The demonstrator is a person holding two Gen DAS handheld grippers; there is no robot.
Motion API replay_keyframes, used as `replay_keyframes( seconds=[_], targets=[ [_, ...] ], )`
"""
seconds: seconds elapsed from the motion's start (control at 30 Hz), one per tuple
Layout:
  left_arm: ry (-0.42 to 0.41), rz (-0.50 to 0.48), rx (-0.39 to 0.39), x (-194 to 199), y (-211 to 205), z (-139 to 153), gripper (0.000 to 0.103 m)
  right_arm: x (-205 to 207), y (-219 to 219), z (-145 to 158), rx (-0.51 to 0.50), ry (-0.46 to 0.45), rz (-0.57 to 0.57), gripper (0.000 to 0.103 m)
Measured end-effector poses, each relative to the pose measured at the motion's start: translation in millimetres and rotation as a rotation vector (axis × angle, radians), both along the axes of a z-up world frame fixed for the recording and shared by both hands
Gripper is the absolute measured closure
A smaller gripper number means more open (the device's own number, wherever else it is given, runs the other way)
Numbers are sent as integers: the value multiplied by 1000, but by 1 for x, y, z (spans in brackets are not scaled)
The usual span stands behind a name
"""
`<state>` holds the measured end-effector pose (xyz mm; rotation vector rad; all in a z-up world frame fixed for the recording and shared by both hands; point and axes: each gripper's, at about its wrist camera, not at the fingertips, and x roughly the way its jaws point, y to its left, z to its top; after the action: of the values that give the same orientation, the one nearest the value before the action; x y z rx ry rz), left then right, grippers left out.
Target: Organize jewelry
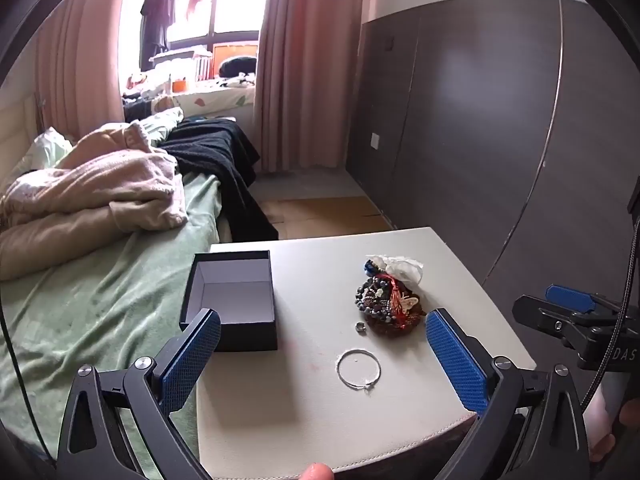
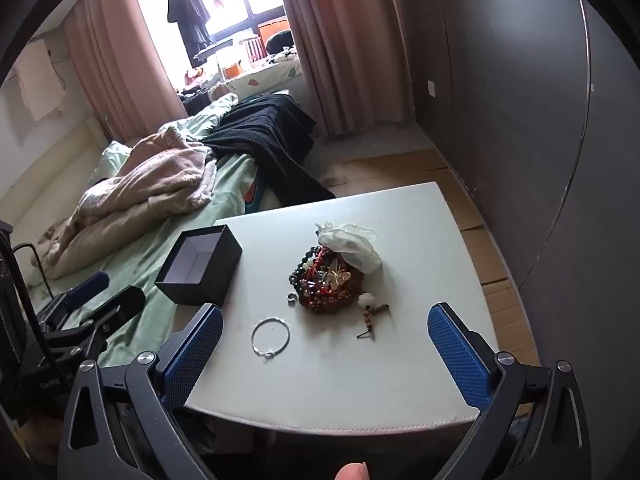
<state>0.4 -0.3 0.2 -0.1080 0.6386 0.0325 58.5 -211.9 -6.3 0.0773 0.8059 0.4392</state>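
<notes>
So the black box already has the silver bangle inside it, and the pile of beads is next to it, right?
Not quite. The black box is empty. The silver bangle lies on the white table, in front of the pile of beads, as the right wrist view shows.

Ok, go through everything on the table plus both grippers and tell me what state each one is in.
Black box: lid off, nothing inside.
Silver bangle: lying flat, apart from the pile.
Small ring: loose beside the pile.
Jewelry pile: heaped, tangled.
White pouch: crumpled against the pile.
Left gripper: open, holding nothing.
Right gripper: open, holding nothing.
</notes>
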Motion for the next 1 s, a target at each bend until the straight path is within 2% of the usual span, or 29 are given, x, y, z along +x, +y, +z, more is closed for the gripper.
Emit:
replay_keyframes(
  seconds=[0.2,0.23,0.33,0.43,0.67,1.0],
  targets=[
    [4,-4,-24,9,4,-3,1,-1,-1,8,7,-26,7,0],
    [-29,-10,3,3,-2,-3,1,-4,-2,7,8,-34,9,0],
    [-44,7,24,2,-6,0,1,-5,0,8,8,-37,16,0],
    [-72,10,15,-9,-6,6,1,-4,-1,6,4,-41,18,0],
    [-61,-1,16,-8,-9,5,1,-4,-3,6,-1,-46,25,0],
    [-91,-7,29,-15,-14,7,1,-8,-3,8,-4,-73,23,0]
  ],
)
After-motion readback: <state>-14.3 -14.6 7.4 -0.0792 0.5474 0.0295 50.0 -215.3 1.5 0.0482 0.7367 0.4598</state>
